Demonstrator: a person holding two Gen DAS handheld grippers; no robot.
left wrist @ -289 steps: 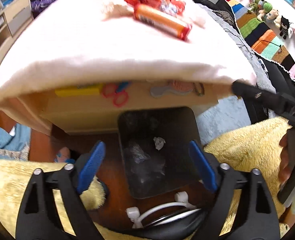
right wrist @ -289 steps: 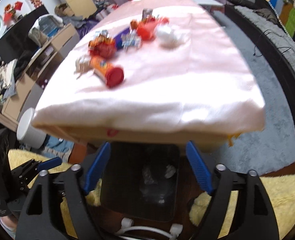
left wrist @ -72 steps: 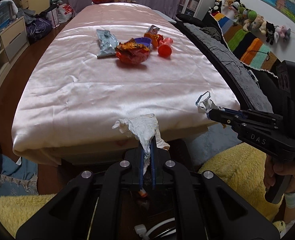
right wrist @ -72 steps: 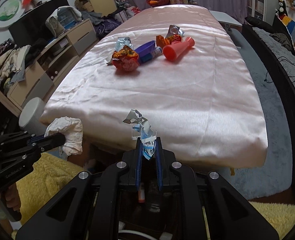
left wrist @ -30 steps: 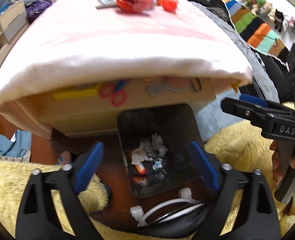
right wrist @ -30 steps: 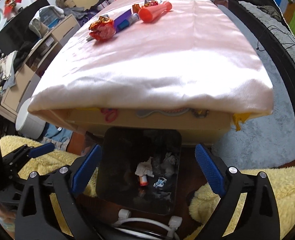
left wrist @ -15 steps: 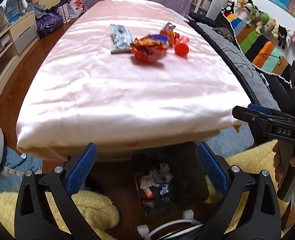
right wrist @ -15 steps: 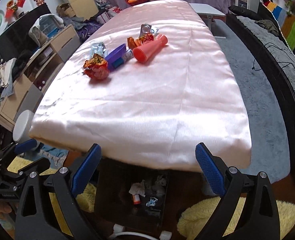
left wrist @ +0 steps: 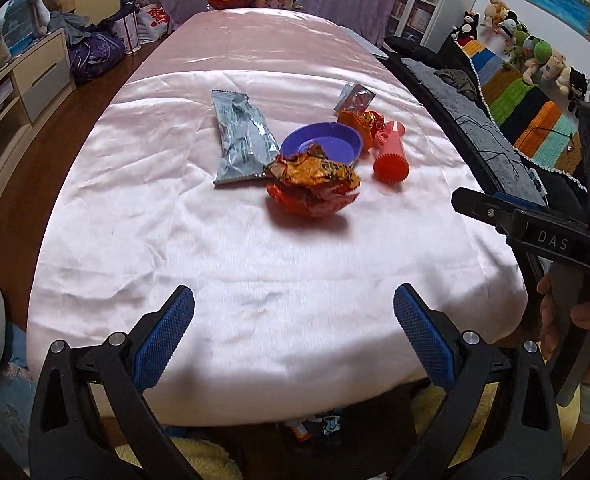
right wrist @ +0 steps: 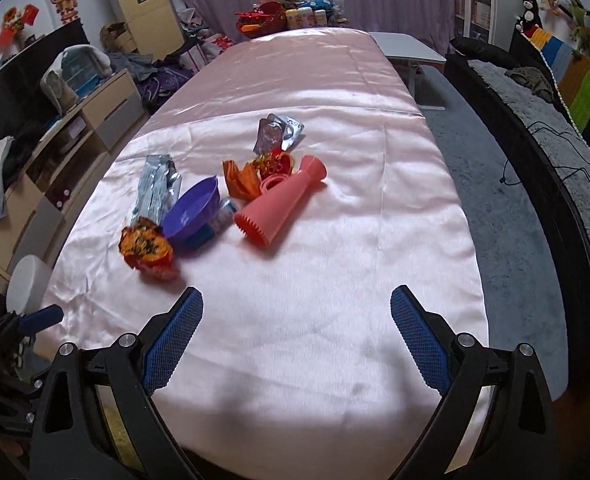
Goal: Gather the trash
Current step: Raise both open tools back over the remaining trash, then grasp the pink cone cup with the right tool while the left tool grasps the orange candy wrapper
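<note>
Trash lies in a cluster on the pink satin table (left wrist: 255, 264): a crumpled orange-red wrapper (left wrist: 313, 188) (right wrist: 146, 249), a silver foil packet (left wrist: 241, 138) (right wrist: 156, 188), a purple bowl (left wrist: 322, 148) (right wrist: 193, 213), a coral plastic cone (left wrist: 391, 156) (right wrist: 281, 206), an orange wrapper (right wrist: 241, 179) and a small silver wrapper (left wrist: 355, 98) (right wrist: 279, 131). My left gripper (left wrist: 294, 338) is open and empty above the table's near edge. My right gripper (right wrist: 297, 340) is open and empty too; it also shows in the left wrist view (left wrist: 531, 226).
A black bin with trash in it (left wrist: 319, 426) peeks out below the table's near edge. A dark sofa (right wrist: 535, 128) with a striped blanket runs along the right. Drawers and clutter (right wrist: 55, 128) stand at the left. Containers (right wrist: 291, 14) sit at the table's far end.
Both grippers dropped their tissue and wrapper scraps into the bin and opened. They have since risen from over the bin and now face the table top, closer to the trash cluster.
</note>
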